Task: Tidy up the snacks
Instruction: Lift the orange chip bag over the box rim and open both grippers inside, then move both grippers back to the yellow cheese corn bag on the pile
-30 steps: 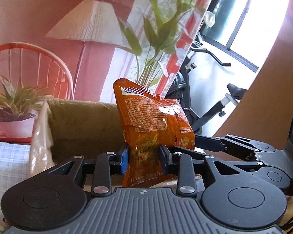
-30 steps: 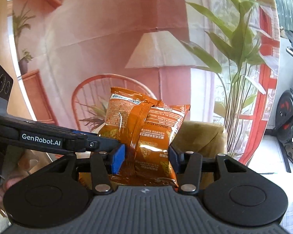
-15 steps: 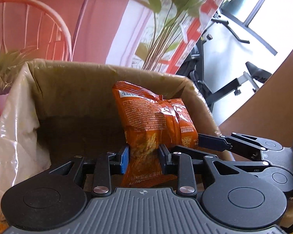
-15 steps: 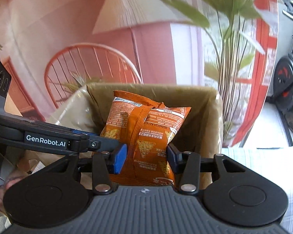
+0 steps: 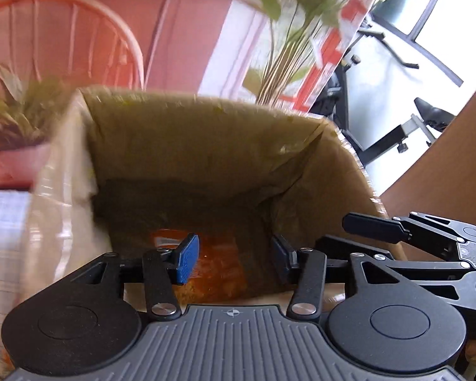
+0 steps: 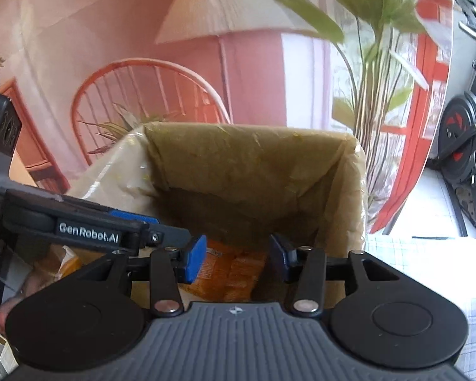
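The left gripper (image 5: 234, 262) has just been opening and holds nothing. The right gripper (image 6: 236, 258) is also spread, holding nothing. Past them, the orange snack bag (image 5: 215, 270) lies at the bottom of the lined box (image 5: 206, 133).

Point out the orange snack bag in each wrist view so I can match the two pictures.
Left wrist: the orange snack bag lies low in the lined cardboard box, seen between the open jaws, bottom centre.
Right wrist: the same bag lies on the box floor, bottom centre between the jaws.
Shared landmark: the orange wire chair behind the box.
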The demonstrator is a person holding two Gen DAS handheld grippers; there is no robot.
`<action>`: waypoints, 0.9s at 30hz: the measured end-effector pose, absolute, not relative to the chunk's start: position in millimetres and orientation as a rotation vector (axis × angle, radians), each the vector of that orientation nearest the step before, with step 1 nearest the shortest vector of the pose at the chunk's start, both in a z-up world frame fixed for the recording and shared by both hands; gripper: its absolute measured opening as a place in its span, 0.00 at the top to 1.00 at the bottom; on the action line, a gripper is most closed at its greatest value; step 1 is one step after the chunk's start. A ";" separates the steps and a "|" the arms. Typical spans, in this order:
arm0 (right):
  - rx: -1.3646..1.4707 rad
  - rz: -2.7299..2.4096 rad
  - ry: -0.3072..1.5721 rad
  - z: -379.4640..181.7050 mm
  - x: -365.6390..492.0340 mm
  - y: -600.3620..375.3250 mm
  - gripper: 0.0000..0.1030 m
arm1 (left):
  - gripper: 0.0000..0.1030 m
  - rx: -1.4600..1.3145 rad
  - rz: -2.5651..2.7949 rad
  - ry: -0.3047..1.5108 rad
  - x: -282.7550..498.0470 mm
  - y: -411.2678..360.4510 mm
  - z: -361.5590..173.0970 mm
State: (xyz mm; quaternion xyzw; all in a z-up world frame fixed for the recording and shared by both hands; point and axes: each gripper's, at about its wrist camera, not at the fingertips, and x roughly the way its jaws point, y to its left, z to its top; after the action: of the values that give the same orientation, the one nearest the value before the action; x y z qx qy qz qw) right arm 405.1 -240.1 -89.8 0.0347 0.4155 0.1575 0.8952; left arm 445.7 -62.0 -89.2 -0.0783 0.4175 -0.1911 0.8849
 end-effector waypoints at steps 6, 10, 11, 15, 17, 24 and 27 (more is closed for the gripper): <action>0.085 0.329 0.773 -62.5 365.1 -226.5 0.53 | 0.49 -0.133 -0.397 0.772 399.5 -36.7 -49.7; 0.114 0.335 0.740 -48.3 340.4 -219.9 0.53 | 0.49 -0.166 -0.369 0.734 368.5 -7.7 -27.5; 0.120 0.336 0.732 -44.9 333.8 -218.3 0.53 | 0.49 -0.182 -0.360 0.724 360.5 1.4 -22.3; 0.137 0.340 0.717 -35.6 313.5 -211.7 0.53 | 0.49 -0.235 -0.320 0.722 335.9 30.4 -13.1; 0.146 0.340 0.713 -32.1 304.5 -207.9 0.53 | 0.49 -0.243 -0.300 0.726 325.2 41.3 -9.7; 0.189 0.369 0.702 -21.4 278.8 -199.6 0.52 | 0.44 -0.230 -0.278 0.734 288.6 77.1 -8.4; 0.195 0.395 0.734 -35.8 265.9 -190.4 0.52 | 0.42 -0.185 -0.258 0.758 273.1 84.7 -25.8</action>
State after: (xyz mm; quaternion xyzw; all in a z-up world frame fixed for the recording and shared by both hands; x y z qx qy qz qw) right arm 265.9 -190.4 -35.8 0.0945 0.3561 0.1916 0.9097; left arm 273.1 84.7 -25.8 -0.0897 0.3682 -0.1254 0.9169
